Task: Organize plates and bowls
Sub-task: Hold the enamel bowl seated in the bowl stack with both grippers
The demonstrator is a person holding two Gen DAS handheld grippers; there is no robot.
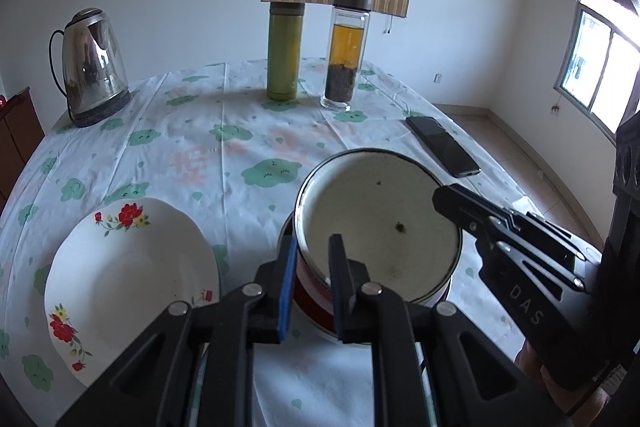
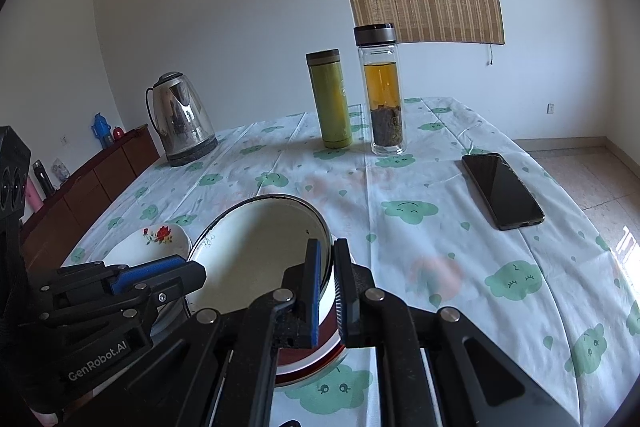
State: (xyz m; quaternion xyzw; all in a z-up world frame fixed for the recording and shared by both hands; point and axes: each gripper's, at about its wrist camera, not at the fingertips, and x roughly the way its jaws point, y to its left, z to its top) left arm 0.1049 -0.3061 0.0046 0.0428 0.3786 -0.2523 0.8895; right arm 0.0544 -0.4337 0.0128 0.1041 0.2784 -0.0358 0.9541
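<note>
While both grippers sit on the one bowl, the scene reads as follows:
surface: one round top [image 1: 248, 131] under a thin creased white cloth printed with green cloud faces.
left hand-held gripper: [image 1: 313, 283] black frame, blue pads, "GenRobot.AI" readable on it in the right wrist view; jaws narrowed onto the bowl's near-left rim, one finger inside, one outside.
right hand-held gripper: [image 2: 327, 291] same build, "DAS" readable on it in the left wrist view; jaws pinched on the bowl's right rim, wall between the pads.
bowl: [image 1: 380, 215] one, enamel, cream inside with dark chips, red band outside, near front of the surface.
plate: [image 1: 132, 287] one, white, red flower prints, just left of the bowl.
kettle: [image 1: 90, 67] one, steel.
bottles: two; green flask [image 1: 285, 55], glass tea bottle [image 1: 346, 51].
phone: [image 1: 442, 146] one, black, flat.
</note>
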